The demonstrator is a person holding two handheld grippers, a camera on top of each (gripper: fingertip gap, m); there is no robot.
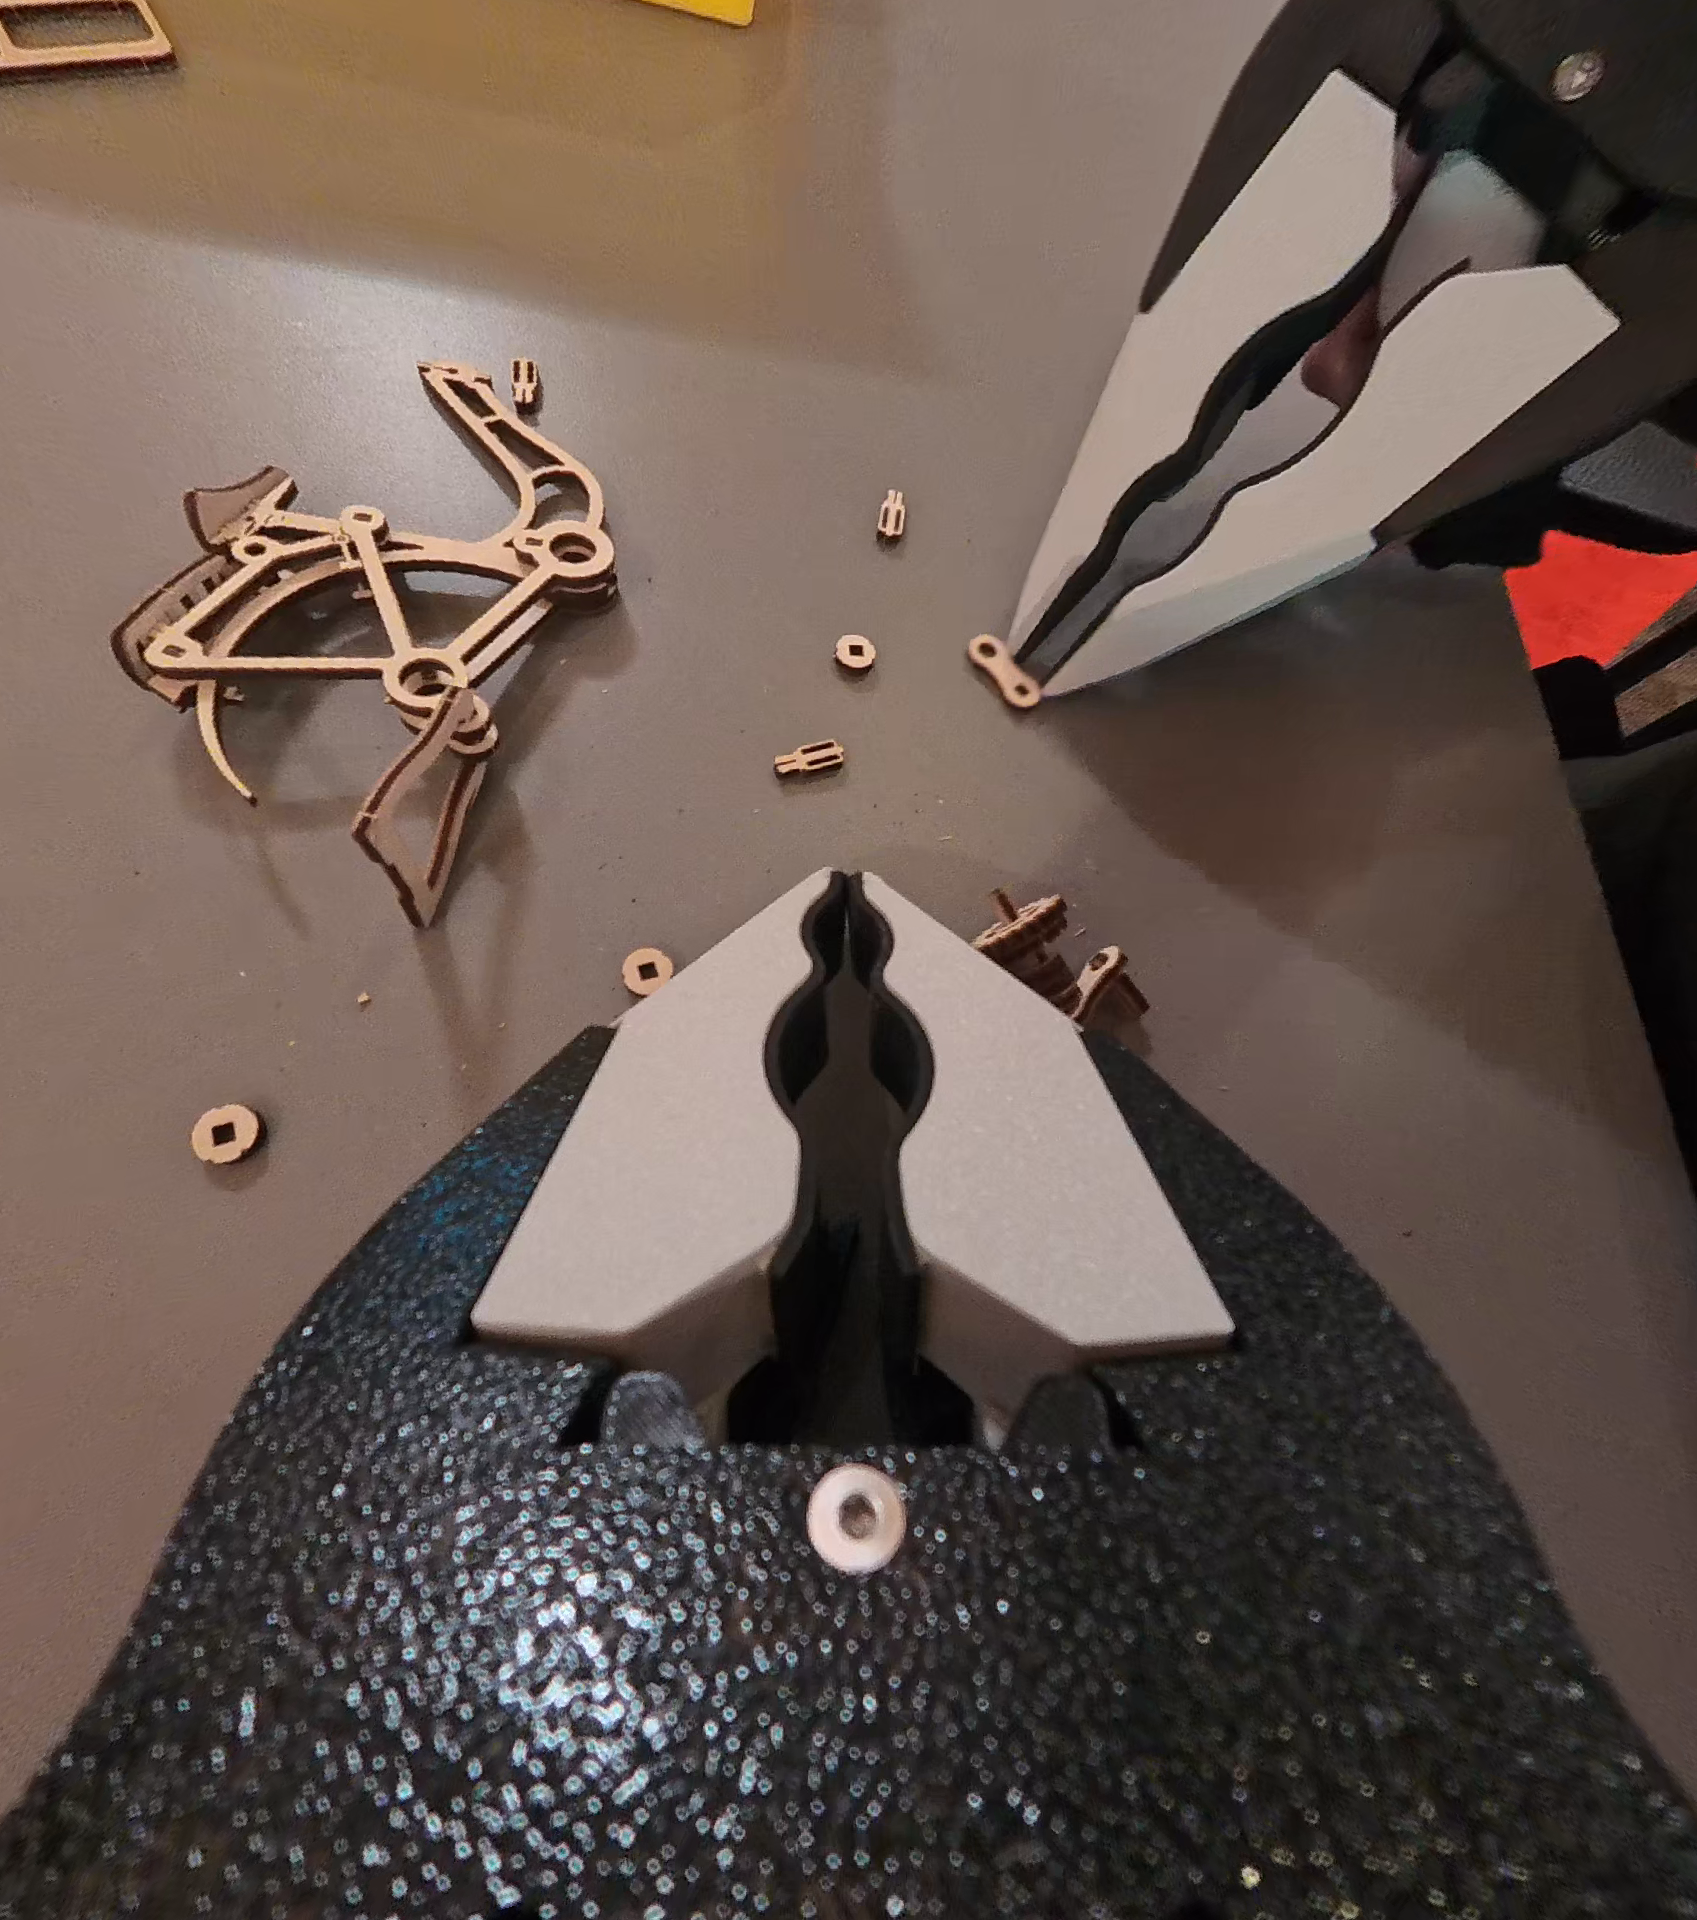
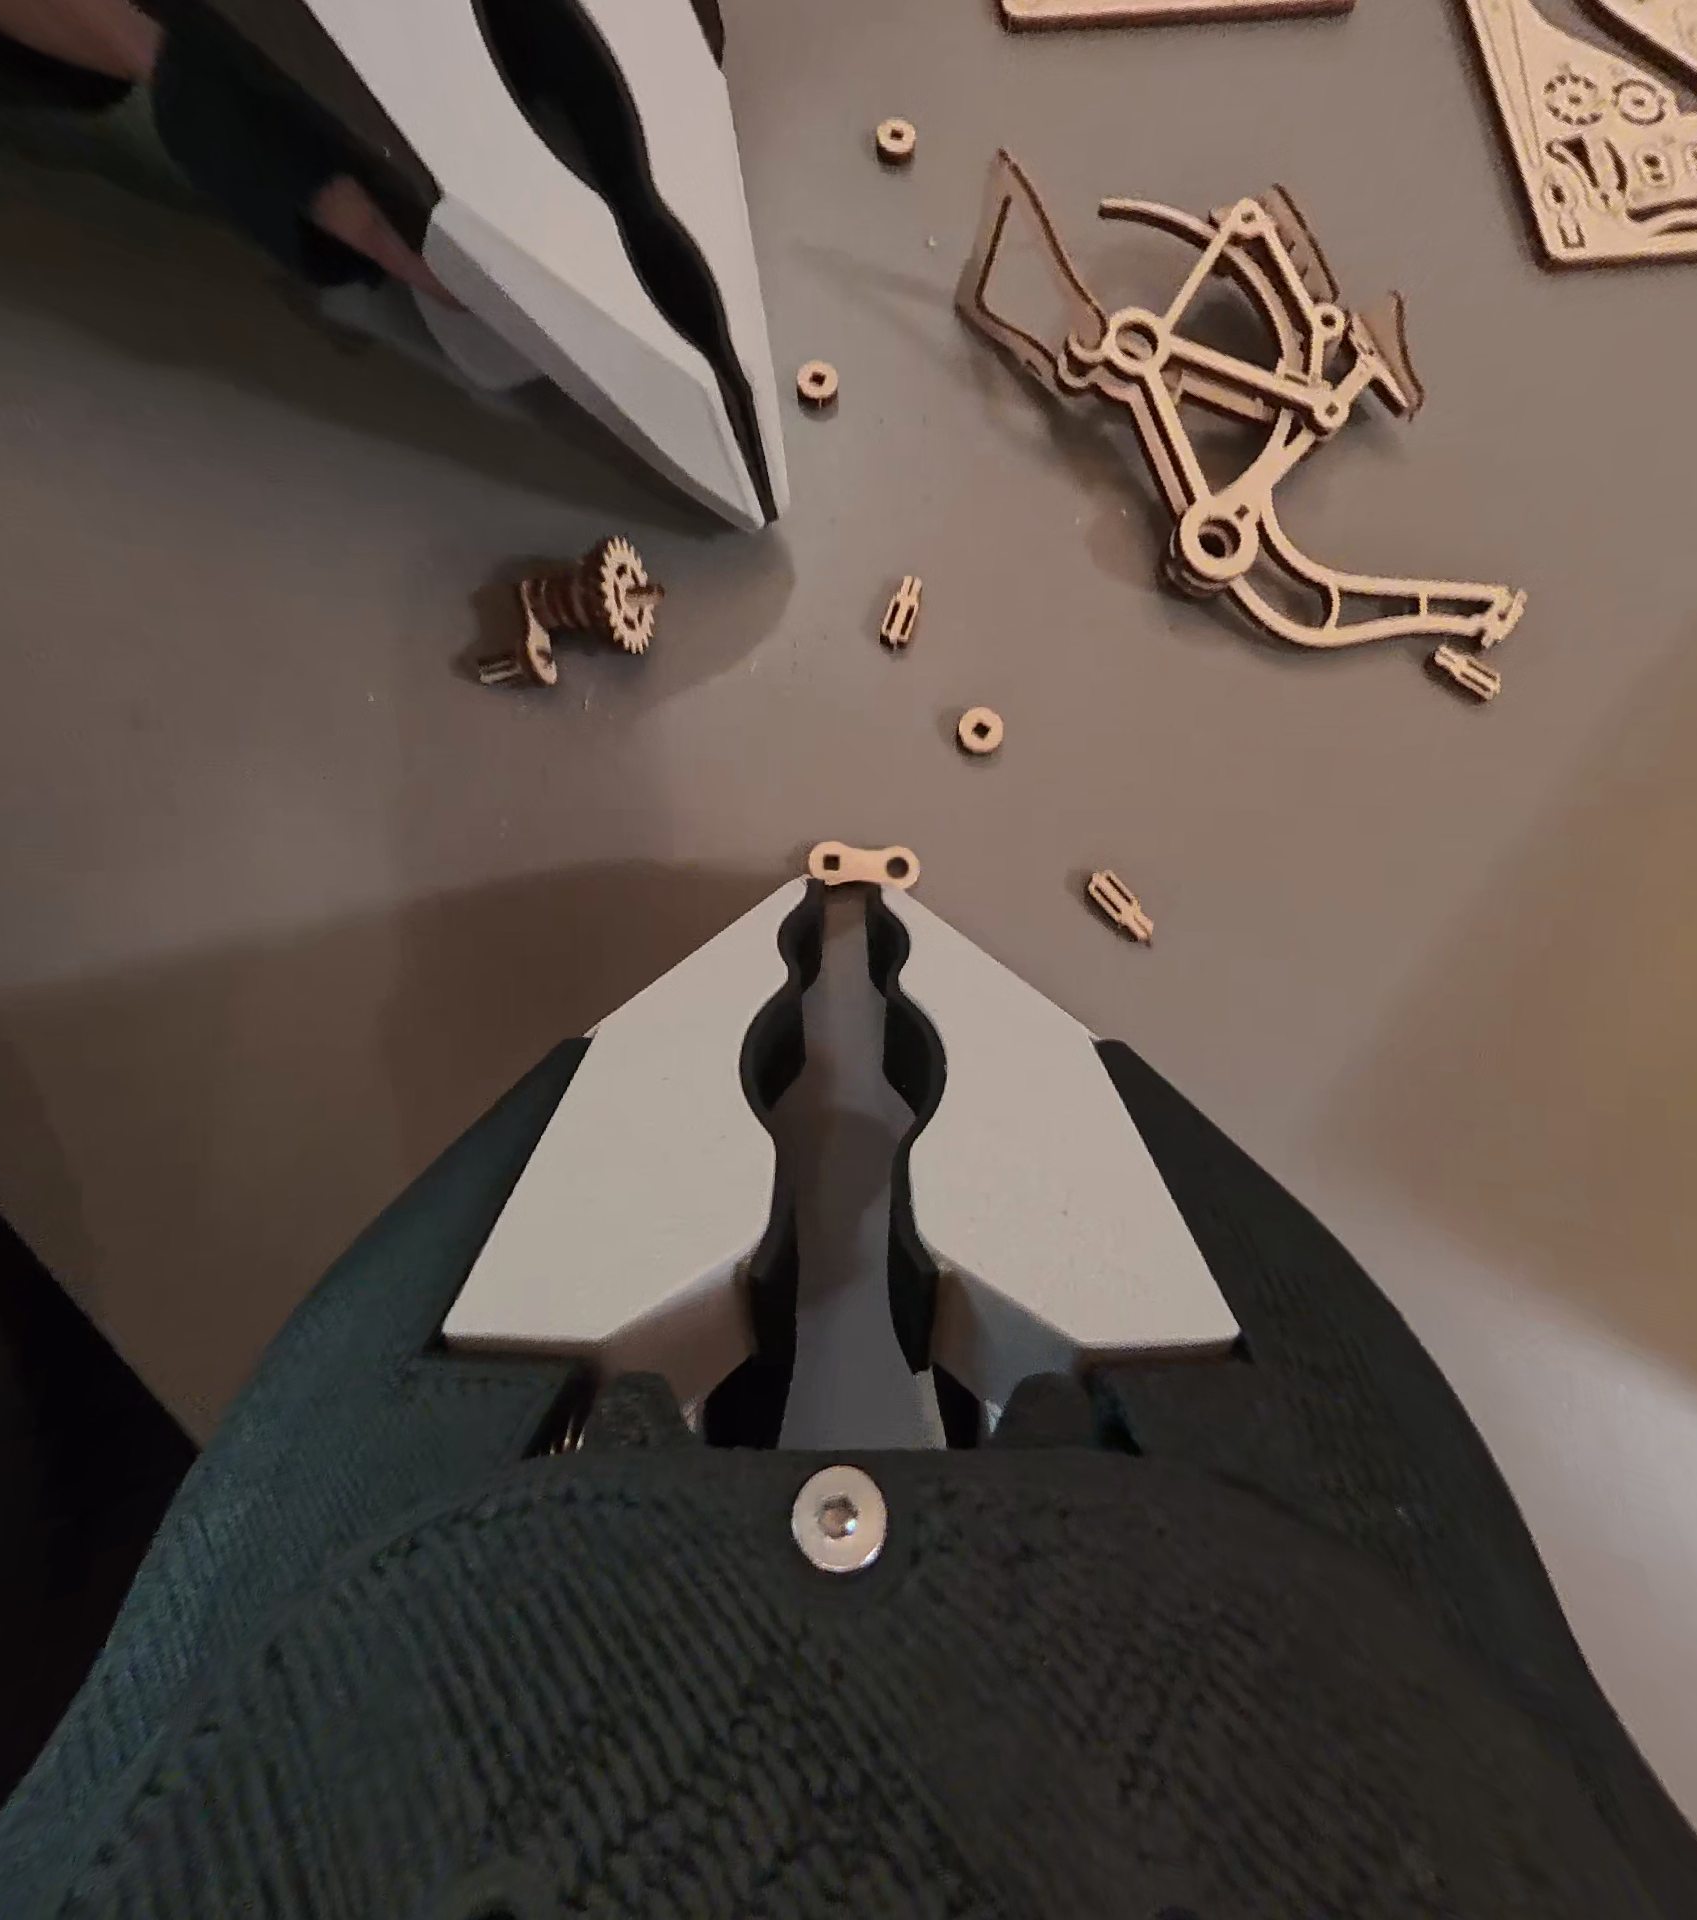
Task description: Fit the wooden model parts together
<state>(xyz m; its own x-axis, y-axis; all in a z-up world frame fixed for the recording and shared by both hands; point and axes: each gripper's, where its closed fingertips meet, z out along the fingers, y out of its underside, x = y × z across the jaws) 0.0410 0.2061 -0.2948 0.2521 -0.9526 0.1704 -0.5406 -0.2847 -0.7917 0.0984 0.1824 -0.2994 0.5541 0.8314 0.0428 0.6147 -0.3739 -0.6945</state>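
Note:
A partly built wooden model frame (image 1: 376, 613) lies flat on the grey table (image 1: 1239, 935); it also shows in the right wrist view (image 2: 1239, 416). My left gripper (image 1: 849, 881) is shut and empty, its tips low over the table. A small wooden gear assembly (image 2: 574, 613) lies just beside it, half hidden behind its right finger in the left wrist view (image 1: 1057, 956). My right gripper (image 2: 852, 896) is open by a narrow gap. Its tips touch a small two-hole wooden link (image 2: 863, 865) that lies flat on the table, not between the jaws.
Loose wooden washers (image 2: 979, 730) and pins (image 2: 901, 611) are scattered between the grippers and the frame. Punched part sheets (image 2: 1654, 135) lie at the far side. The table edge (image 1: 1550, 748) runs close behind my right gripper (image 1: 1031, 673). My hands' fingertips stand some 7 cm from each other.

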